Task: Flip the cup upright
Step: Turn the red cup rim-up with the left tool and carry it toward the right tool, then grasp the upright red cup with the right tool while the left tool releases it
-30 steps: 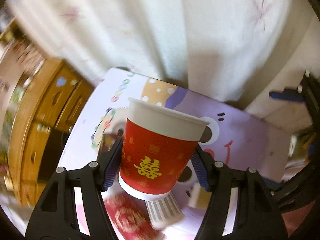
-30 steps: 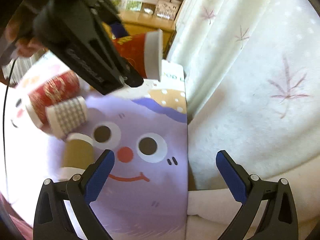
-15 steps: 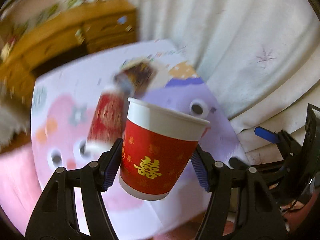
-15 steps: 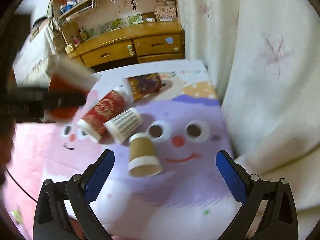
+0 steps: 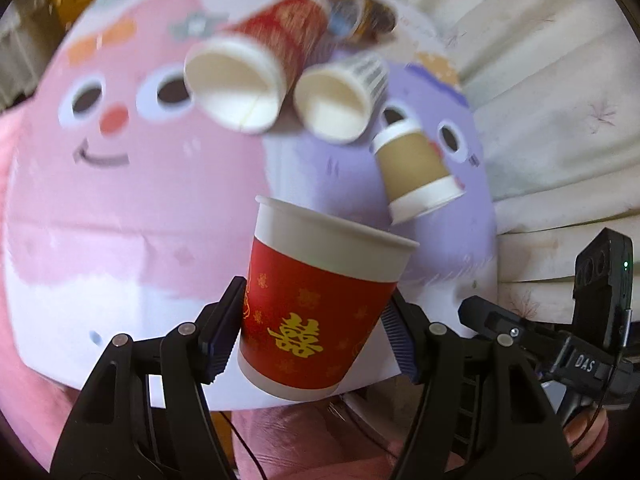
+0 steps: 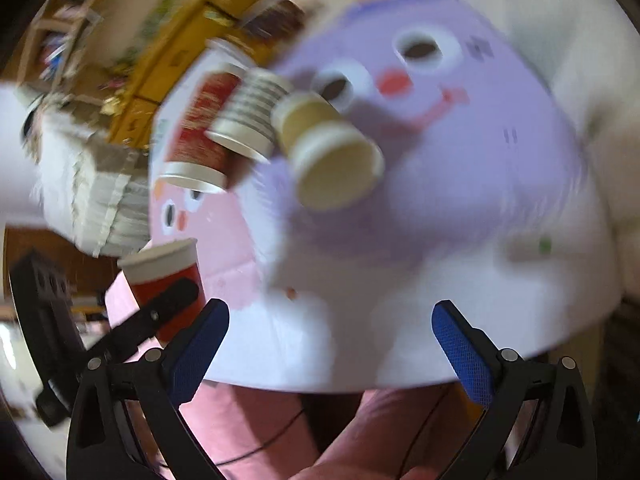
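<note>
Above the mat (image 5: 132, 216), left tool (image 5: 316, 334) grips the upright red cup (image 5: 316, 304); right tool (image 6: 330, 344) spread, holding nothing.

Left claw (image 5: 310, 330) grips the red cup (image 5: 316, 308), mouth up, above the table (image 5: 132, 240)

The held red cup (image 5: 316, 312) is matt paper with gold print. The left gripper (image 5: 312, 332) is smooth black plastic with ribbed blue pads (image 5: 222, 336). The desk (image 5: 120, 208) looks smooth and printed.
</note>
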### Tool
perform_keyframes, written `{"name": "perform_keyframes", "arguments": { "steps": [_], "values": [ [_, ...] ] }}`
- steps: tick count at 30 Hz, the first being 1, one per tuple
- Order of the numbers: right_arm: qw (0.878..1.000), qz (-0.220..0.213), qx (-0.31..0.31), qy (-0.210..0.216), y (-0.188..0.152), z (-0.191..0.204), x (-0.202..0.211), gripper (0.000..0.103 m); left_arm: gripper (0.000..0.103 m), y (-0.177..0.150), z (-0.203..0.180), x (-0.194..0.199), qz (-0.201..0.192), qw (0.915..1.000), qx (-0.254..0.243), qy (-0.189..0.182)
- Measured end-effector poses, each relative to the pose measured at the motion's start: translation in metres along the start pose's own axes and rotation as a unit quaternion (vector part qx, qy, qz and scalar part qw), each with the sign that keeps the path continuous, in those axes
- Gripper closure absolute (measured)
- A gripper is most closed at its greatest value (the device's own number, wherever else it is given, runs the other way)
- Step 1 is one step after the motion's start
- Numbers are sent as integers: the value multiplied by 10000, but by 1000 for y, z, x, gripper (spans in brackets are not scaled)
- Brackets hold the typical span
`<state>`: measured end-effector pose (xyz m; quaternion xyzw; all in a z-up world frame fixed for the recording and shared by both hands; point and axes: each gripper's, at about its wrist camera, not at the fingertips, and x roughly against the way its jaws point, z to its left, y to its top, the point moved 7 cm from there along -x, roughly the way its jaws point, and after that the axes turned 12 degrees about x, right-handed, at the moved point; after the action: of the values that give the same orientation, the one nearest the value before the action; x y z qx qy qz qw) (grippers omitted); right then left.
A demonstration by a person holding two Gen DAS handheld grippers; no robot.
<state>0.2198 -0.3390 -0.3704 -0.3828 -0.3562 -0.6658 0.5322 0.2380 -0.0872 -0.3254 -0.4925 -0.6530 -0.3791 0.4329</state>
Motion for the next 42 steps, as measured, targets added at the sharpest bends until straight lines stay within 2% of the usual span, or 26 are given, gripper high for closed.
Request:
{"name": "perform_keyframes", "arguments": {
  "steps": [3, 6, 13, 16, 18, 20, 24, 29, 33, 36, 42],
  "values": [
    [9993, 219, -284, 61, -14, -3, -17, 0, 40, -8, 8, -20, 153, 9996, 247, 21],
    [9988, 386, -287, -75, -25, -4, -29, 0, 40, -14, 12, -35, 274, 9988, 406, -19],
    [9980, 493, -379, -121, -25, 0, -42, 0, 39, -21, 14, -62, 703, 9959, 548, 139],
    [9977, 500, -456, -101, -20, 0, -41, 0, 38, -22, 13, -64, 847, 9949, 514, 187],
    [9974, 484, -531, -71, -16, 1, -40, 0, 27, -22, 13, -64, 900, 9944, 502, 243],
    [9973, 462, -572, -41, -10, 1, -36, 0, 23, -22, 10, -61, 927, 9941, 500, 269],
    [9977, 399, -555, 39, 0, 3, -21, 0, 23, -23, 4, -41, 972, 9941, 427, 216],
    [9984, 268, -457, 213, 14, 25, -9, 0, 22, -26, 2, -2, 682, 9971, 246, 251],
    [9988, 240, -331, 281, 16, 45, -8, 0, 22, -26, 10, 32, 153, 9990, 222, 357],
    [9987, 314, -261, 314, 6, 56, -13, 0, 22, -29, 24, 57, -347, 9982, 185, 443],
    [9987, 457, -219, 42, -13, 62, -33, 0, 22, -44, 52, 80, -833, 9952, 39, 511]
  ]
}}
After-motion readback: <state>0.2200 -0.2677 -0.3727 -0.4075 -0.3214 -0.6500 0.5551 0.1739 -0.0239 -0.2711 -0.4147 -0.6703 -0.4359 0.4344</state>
